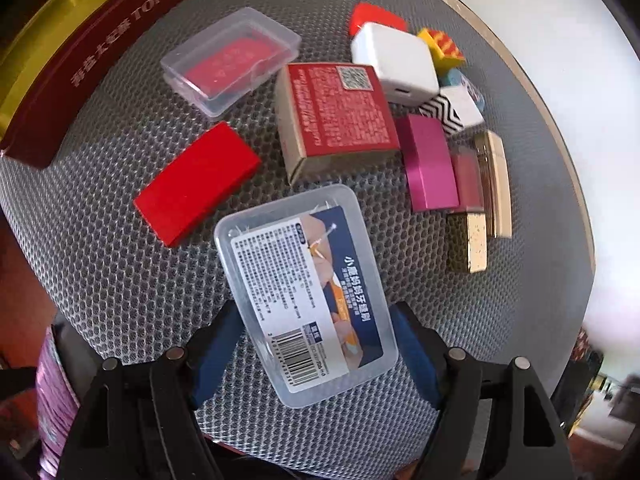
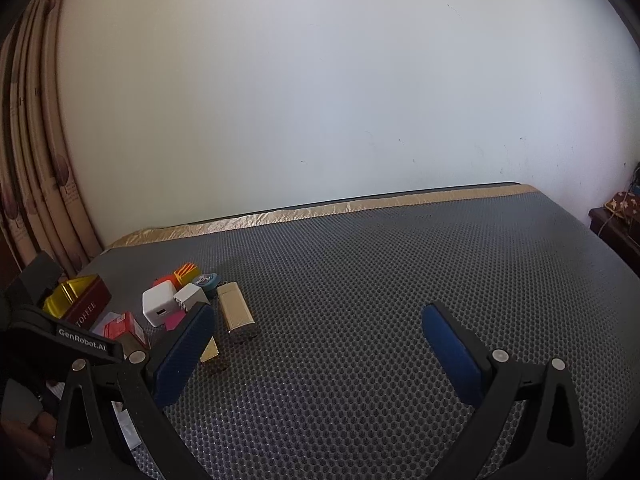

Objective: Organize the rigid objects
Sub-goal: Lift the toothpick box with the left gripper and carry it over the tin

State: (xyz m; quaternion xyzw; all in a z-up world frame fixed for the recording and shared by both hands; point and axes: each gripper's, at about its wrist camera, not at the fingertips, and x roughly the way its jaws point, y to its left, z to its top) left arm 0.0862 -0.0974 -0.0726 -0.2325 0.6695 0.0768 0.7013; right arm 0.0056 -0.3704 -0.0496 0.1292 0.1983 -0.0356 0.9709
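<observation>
Directly between the wide left gripper [image 1: 310, 344] fingers lies the clear labelled box [image 1: 306, 292]

Both claws were the same build: chunky black plastic frames with triangular cutouts, round silver pivot bolts and dark blue textured pads on the fingers [image 1: 216, 344]. The left claw [image 1: 316, 344] matched the right claw [image 2: 316, 344], and the neighbouring unit had "GenRobot.AI" in white lettering.

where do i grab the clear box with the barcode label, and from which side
Take the clear labelled box across its two long sides, coming straight down from above. It lies flat on the mesh mat, label up, and the open left gripper already has a finger beside each long edge near the barcode end.
</observation>
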